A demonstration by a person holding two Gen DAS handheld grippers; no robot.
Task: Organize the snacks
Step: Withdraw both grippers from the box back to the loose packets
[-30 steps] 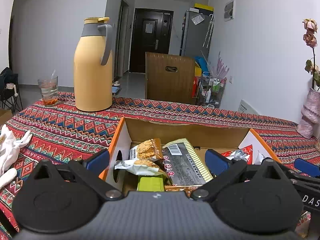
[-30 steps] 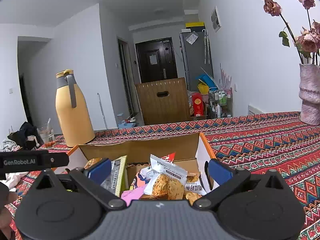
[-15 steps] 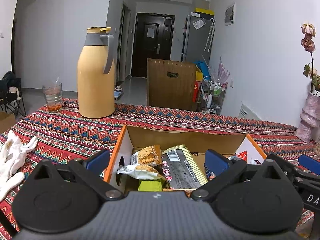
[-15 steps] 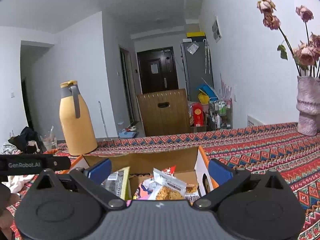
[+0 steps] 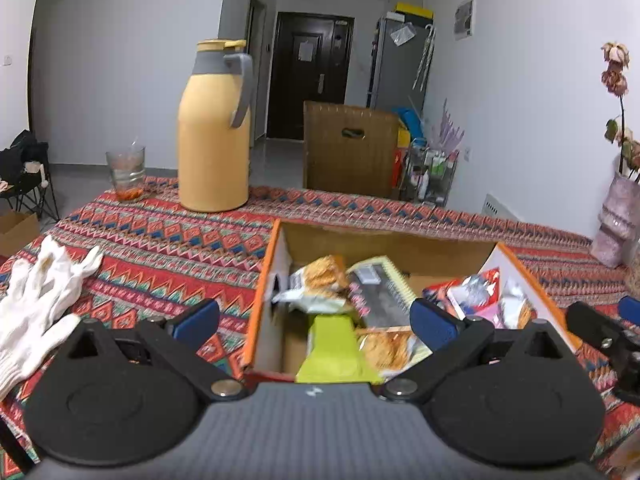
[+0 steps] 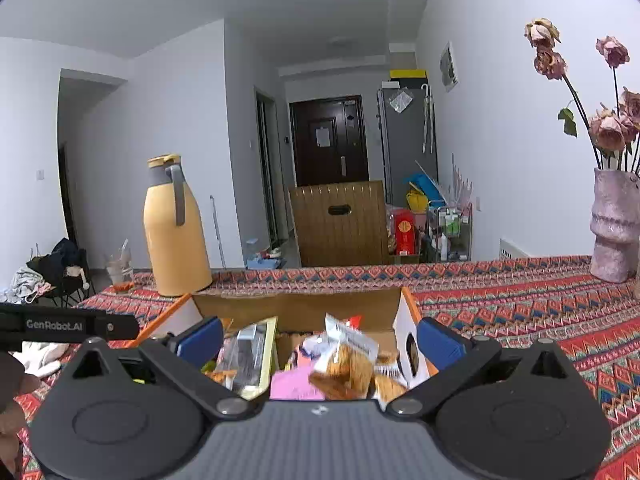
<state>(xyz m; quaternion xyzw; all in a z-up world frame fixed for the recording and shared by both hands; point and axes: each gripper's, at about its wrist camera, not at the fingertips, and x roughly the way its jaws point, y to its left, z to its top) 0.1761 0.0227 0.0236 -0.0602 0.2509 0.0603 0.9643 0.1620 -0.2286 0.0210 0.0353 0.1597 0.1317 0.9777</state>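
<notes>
Showing as matte black plastic: left tongs [image 5: 314, 320], with two round housings, each bearing a raised disc. Running forward from silver pivot screws, angled black link arms, each ending in a flat blue pad [image 5: 430, 322]. Sitting between the housings, a ribbed grey body with a small white mark. Repeating the same build: right tongs [image 6: 320, 338], blue pads [image 6: 436, 342] included. Reaching in beside them, a black bar reading "GenRobot.AI" in white, with one small screw. Peeking in below, bare skin.
</notes>
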